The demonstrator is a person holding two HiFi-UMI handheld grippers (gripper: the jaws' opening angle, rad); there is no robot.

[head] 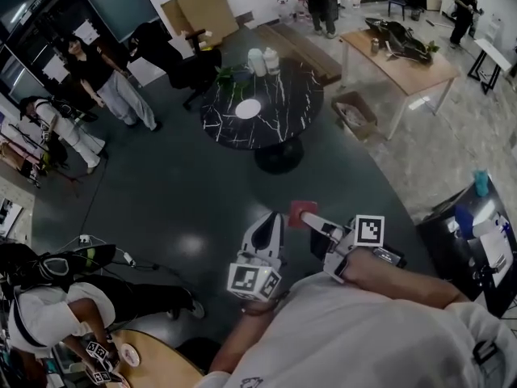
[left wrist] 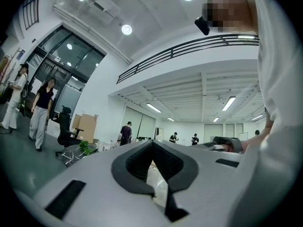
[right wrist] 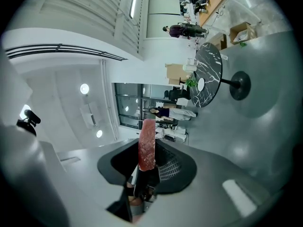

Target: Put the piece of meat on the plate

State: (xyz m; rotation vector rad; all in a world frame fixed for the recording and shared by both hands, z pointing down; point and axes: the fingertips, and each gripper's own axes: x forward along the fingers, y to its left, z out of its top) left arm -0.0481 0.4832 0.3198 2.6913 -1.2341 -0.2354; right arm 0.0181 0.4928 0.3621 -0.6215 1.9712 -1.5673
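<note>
A red slab of meat sticks out ahead of my right gripper, which is shut on it. In the right gripper view the meat stands on edge between the dark pads of that gripper. The white plate lies on a round black marble table some way ahead across the dark floor; the right gripper view also catches this plate. My left gripper is held beside the right one, and in its own view the left gripper has its tips together with nothing held.
Two white containers and a green plant stand on the marble table's far side. A black office chair is behind it, a cardboard box and a wooden table to its right. People stand at the left.
</note>
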